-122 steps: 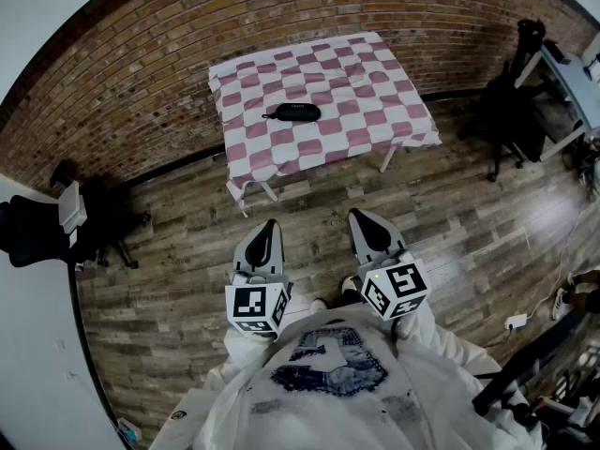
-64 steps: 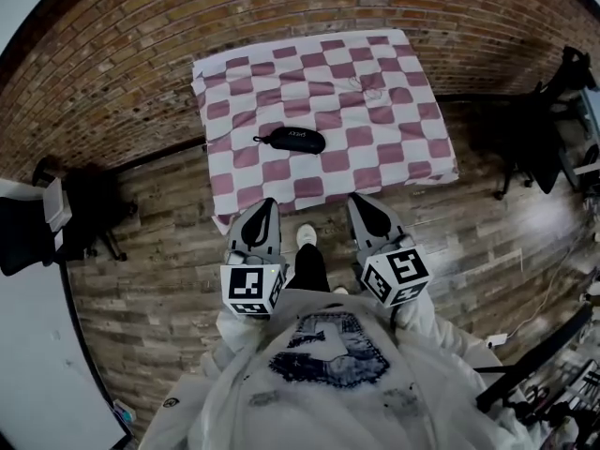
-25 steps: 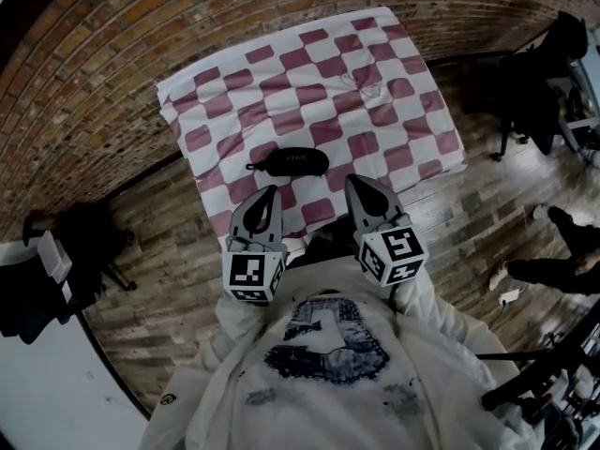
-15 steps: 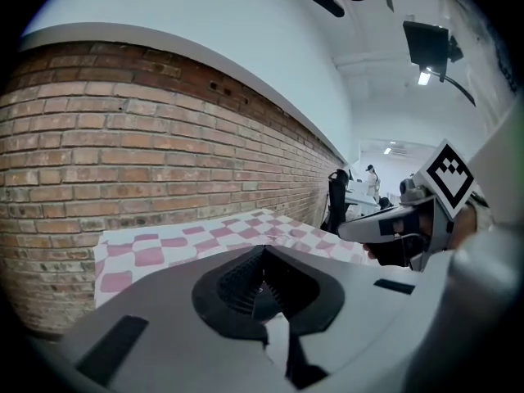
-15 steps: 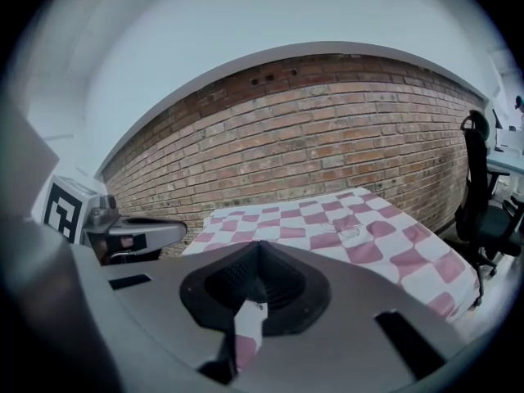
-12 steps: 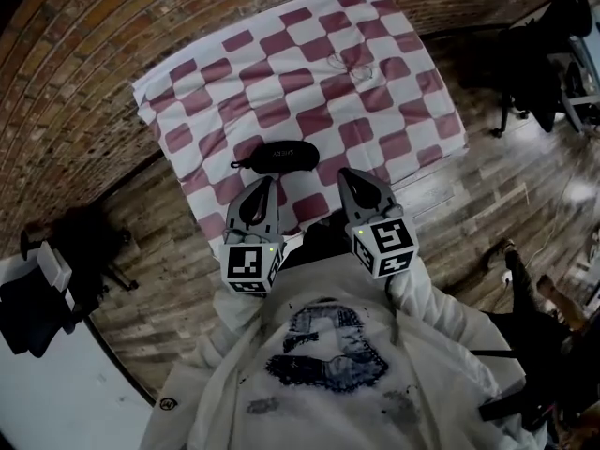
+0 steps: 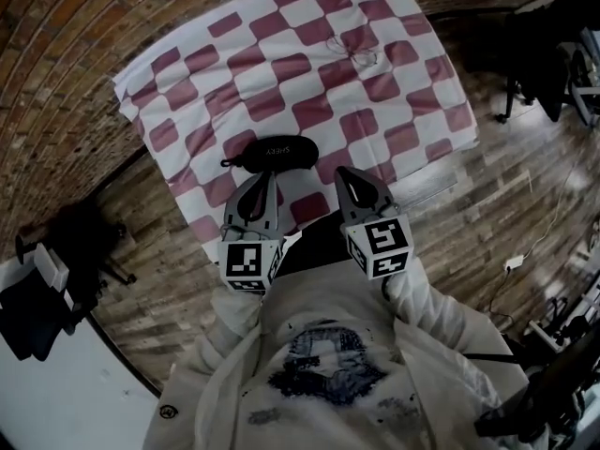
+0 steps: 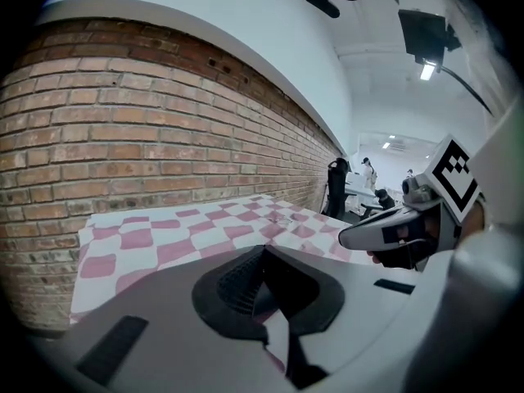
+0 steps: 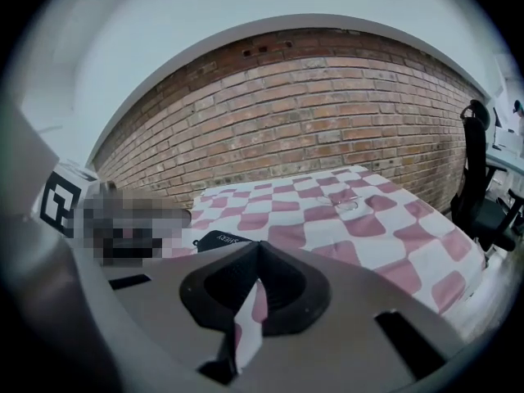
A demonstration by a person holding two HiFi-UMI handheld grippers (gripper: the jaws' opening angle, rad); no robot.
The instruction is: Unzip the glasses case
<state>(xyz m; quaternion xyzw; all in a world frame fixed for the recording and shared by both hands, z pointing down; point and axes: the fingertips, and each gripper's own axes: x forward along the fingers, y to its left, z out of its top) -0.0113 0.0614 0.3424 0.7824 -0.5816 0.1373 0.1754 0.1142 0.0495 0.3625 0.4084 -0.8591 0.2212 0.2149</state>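
Note:
A black zipped glasses case [image 7: 275,151] lies on the red-and-white checked tablecloth [image 7: 309,82], near its front left part, with a short pull loop at its left end. My left gripper [image 7: 267,178] hangs shut just in front of the case, its tips close to the case's near edge, with nothing held. Off to the right my right gripper [image 7: 343,173] is shut and empty, above the cloth's front edge. In the right gripper view the case [image 9: 223,240] peeks out above the closed jaws, left of centre. The left gripper view shows only cloth [image 8: 188,232] beyond its jaws.
A brick wall [image 7: 84,36] runs behind the table. Wooden floor [image 7: 487,186] surrounds it. Dark office chairs stand at the far right [image 7: 553,54] and at the left [image 7: 56,261]. A small wire-like object [image 7: 354,50] lies at the back of the cloth.
I have walked up to the table; it now lies right under both grippers. Both grippers have sunk toward the cloth, staying shut. The case has not moved on the cloth.

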